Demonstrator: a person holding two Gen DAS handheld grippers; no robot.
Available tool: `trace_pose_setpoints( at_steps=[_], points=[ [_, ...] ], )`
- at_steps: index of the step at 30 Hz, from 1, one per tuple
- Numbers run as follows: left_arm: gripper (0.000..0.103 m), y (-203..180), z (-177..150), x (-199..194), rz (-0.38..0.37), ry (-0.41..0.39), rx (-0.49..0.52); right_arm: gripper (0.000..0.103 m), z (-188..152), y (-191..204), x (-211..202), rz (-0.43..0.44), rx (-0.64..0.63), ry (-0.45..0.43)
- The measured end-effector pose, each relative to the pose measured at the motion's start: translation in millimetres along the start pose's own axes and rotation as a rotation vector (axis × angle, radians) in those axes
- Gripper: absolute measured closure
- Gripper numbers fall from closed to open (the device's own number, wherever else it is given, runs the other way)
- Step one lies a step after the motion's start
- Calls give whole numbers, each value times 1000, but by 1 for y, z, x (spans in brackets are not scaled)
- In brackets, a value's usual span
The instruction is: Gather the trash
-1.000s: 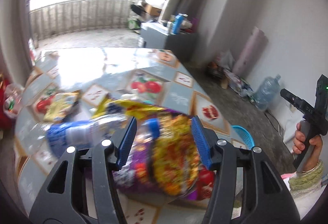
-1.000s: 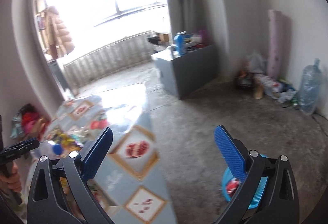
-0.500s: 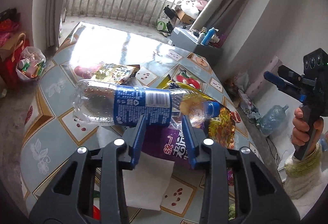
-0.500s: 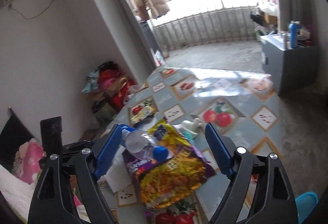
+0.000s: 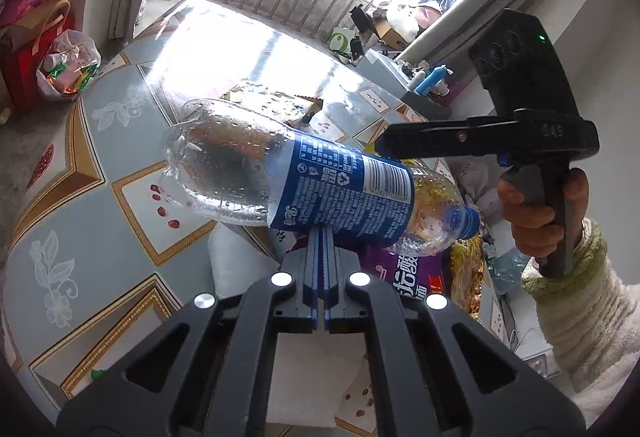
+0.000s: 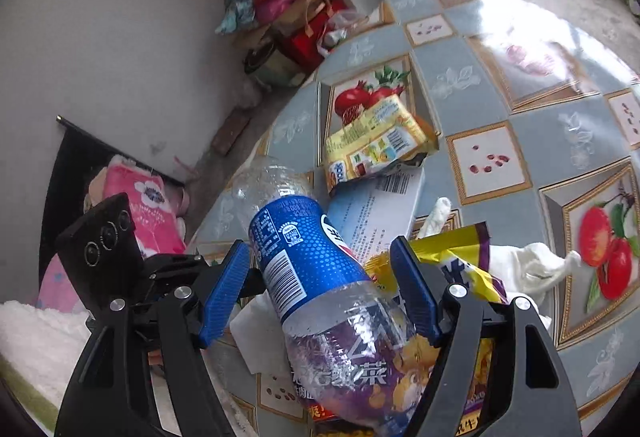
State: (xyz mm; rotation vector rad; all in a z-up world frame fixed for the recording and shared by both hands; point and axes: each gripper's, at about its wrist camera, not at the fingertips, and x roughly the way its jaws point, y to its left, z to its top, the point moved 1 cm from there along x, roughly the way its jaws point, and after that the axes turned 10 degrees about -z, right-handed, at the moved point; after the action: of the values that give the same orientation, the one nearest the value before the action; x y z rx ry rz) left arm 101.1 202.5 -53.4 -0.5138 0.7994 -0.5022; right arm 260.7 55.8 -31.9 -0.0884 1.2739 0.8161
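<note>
An empty clear plastic bottle (image 5: 304, 181) with a blue label lies on its side over the patterned table (image 5: 80, 221); it also shows in the right wrist view (image 6: 316, 269). My left gripper (image 5: 323, 237) is shut just under the bottle's label; its jaws meet with nothing visibly between them. My right gripper (image 6: 324, 285) is open, its blue pads on either side of the bottle's labelled middle, not pressing it. A purple and yellow snack bag (image 6: 424, 369) lies under the bottle. A yellow wrapper (image 6: 376, 145) lies further back.
White tissue (image 6: 532, 269) and a white paper sheet (image 6: 380, 205) lie beside the bottle. Bags (image 5: 68, 69) stand on the floor left of the table. A grey cabinet (image 5: 404, 85) stands beyond it by the window railing.
My left gripper has closed fully and come up under the bottle. My right gripper has swung in from the right and now straddles the bottle.
</note>
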Motion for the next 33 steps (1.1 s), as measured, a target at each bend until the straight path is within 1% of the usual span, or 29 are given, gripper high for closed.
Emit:
trace_pose_setpoints(
  at_steps=[2,3,4,6,7,8,10,12,14,18,22,25,27,29,33],
  points=[
    [103,0,0,3,8,1,0,31,5,-2,15,-12,-16,53],
    [103,1,-1,5,9,2,-3,31,6,-2,20,-2,-30,75],
    [103,1,-1,7,14,3,-7,31,6,1,25,26,-47,103],
    [103,5,-1,10,17,2,-14,32,5,3,29,32,-69,125],
    [103,5,-2,10,14,0,-21,36,3,7,31,39,-92,145],
    [103,6,-2,11,17,-6,-28,40,2,10,33,31,-102,150],
    [103,5,0,9,29,-23,-33,43,0,12,32,19,-93,156],
    [103,4,6,6,20,-41,-38,43,-1,11,25,28,-69,145],
    [103,-4,12,1,16,-67,-17,44,-1,10,14,43,-36,120],
    [103,-27,25,-5,-5,-99,33,44,-12,13,-22,23,11,42],
    [103,-58,35,-5,-55,-120,94,44,-35,14,-63,35,94,-50],
    [103,-88,36,-2,-126,-112,136,44,-61,9,-98,12,161,-144],
    [103,-108,31,1,-154,-99,170,44,-80,-1,-115,28,230,-190],
    [103,-128,24,9,-191,-69,196,44,-106,-13,-135,44,301,-232],
    [103,-161,1,32,-265,30,232,45,-163,-34,-156,70,429,-285]
  ],
)
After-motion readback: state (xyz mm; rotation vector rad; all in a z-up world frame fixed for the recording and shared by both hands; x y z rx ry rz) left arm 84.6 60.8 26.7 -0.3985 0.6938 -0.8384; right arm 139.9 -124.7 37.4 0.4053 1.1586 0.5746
